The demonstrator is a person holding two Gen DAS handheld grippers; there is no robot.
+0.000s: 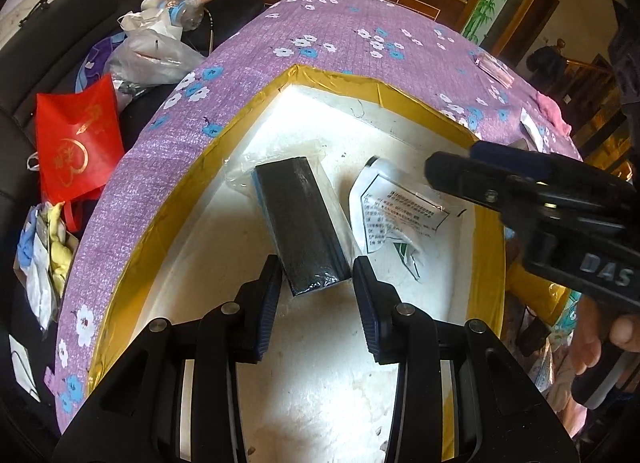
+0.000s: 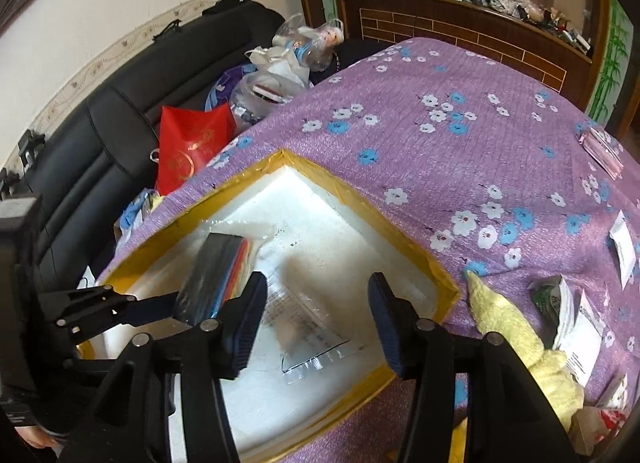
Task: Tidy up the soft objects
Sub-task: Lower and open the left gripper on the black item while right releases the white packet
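Ahead of both my tongs spreads the bench (image 1: 352, 35), covered in a purple cloth with blue and white flowers, and under them sits the box (image 1: 192, 167), white inside with a rim of yellow tape. A black sofa (image 2: 104, 111) runs off to the left of the bench, with a red bag (image 1: 78, 143) and clear plastic bags (image 1: 152, 51) piled on it. In the box, the black pack (image 1: 302, 223) lies flat in its clear wrap, its near end just in front of my left tongs (image 1: 316, 303) and between their tips; those tongs stand apart, with a gap on each side of the pack, gripping nothing. From the right view the pack shows coloured layers along its side, left of my right tongs (image 2: 318, 323). Right of the pack lies a white printed pouch (image 1: 394, 211), under my right tongs, which hang wide and empty above the box. To the right of my right tongs, outside the box, a yellow cloth (image 2: 516, 339) lies on the bench beside some small paper packets (image 2: 580, 315). A pink cloth (image 1: 552, 111) rests at the far right bench edge.
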